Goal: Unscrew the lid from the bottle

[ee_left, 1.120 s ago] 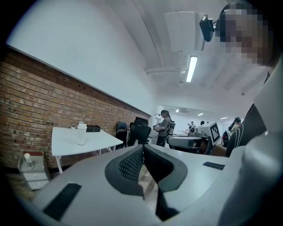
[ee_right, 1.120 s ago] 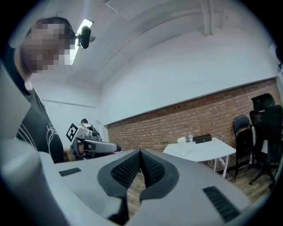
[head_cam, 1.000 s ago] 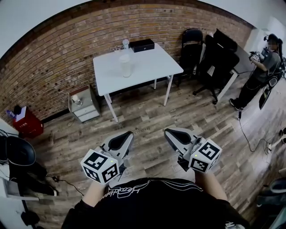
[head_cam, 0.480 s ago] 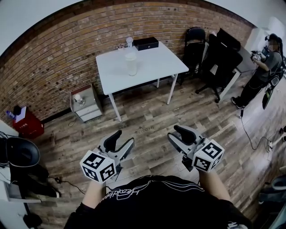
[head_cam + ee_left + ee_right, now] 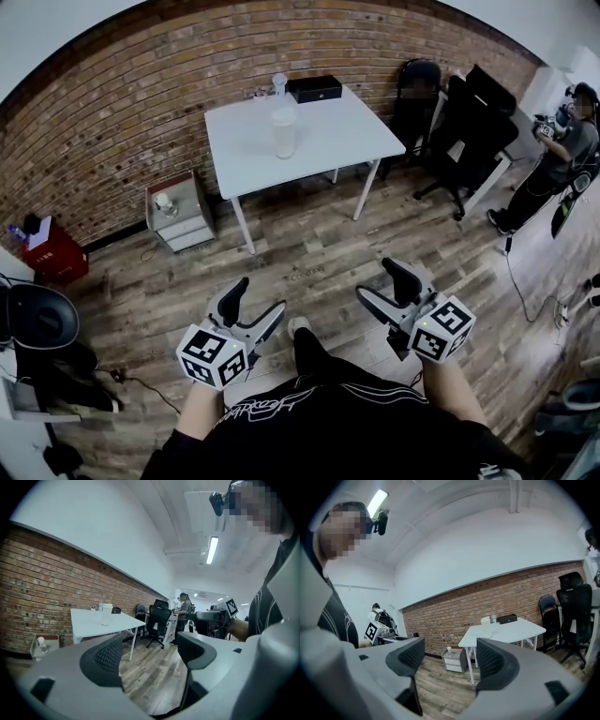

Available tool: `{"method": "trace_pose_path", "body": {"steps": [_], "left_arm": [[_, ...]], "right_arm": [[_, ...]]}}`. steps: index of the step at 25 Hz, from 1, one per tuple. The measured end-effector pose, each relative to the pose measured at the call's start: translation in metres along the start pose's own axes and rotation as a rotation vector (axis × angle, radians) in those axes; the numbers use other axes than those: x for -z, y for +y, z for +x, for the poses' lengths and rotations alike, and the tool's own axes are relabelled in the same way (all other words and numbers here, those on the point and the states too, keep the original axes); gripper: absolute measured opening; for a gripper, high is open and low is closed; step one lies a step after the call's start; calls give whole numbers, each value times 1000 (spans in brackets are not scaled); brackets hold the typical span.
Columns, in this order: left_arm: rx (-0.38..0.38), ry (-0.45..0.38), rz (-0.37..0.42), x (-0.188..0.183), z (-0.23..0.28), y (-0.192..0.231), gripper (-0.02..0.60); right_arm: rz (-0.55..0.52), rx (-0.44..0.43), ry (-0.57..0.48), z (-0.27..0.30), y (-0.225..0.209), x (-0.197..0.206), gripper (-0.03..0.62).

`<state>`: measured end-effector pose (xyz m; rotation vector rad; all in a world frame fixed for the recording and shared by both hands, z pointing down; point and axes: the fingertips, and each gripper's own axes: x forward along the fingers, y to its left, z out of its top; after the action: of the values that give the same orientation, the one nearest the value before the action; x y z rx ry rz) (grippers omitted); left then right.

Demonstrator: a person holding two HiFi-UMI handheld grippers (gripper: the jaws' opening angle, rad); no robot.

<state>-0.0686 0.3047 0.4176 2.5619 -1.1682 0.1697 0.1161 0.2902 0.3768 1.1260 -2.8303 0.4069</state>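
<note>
A white bottle (image 5: 284, 131) with its lid on stands upright on the white table (image 5: 347, 131) by the brick wall, several steps ahead of me. It also shows small in the left gripper view (image 5: 106, 614) and the right gripper view (image 5: 486, 623). My left gripper (image 5: 261, 298) (image 5: 149, 658) hangs low in front of my body over the wooden floor, and its jaws are opening with nothing between them. My right gripper (image 5: 377, 279) (image 5: 449, 660) is beside it, jaws also opening and empty. Both are far from the bottle.
A small clear bottle (image 5: 279, 83) and a black box (image 5: 314, 89) sit at the table's back edge. A low drawer cabinet (image 5: 178, 217) stands left of the table, black office chairs (image 5: 469, 122) to its right. A person (image 5: 562, 150) stands at far right.
Both grippers' jaws have gone from shut to wide apart. My leg and shoe now show between the grippers, and the table has drifted slightly right in the head view.
</note>
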Motion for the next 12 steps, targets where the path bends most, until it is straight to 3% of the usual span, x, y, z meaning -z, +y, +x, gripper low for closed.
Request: {"method": "trace_pose_path", "body": {"steps": [4, 12], "left_arm": [[-8, 18, -25, 3, 22, 31, 368], [-76, 17, -9, -32, 94, 123, 376]], "right_arm": [[24, -34, 15, 41, -24, 3, 334], [4, -87, 5, 160, -92, -26, 356]]}}
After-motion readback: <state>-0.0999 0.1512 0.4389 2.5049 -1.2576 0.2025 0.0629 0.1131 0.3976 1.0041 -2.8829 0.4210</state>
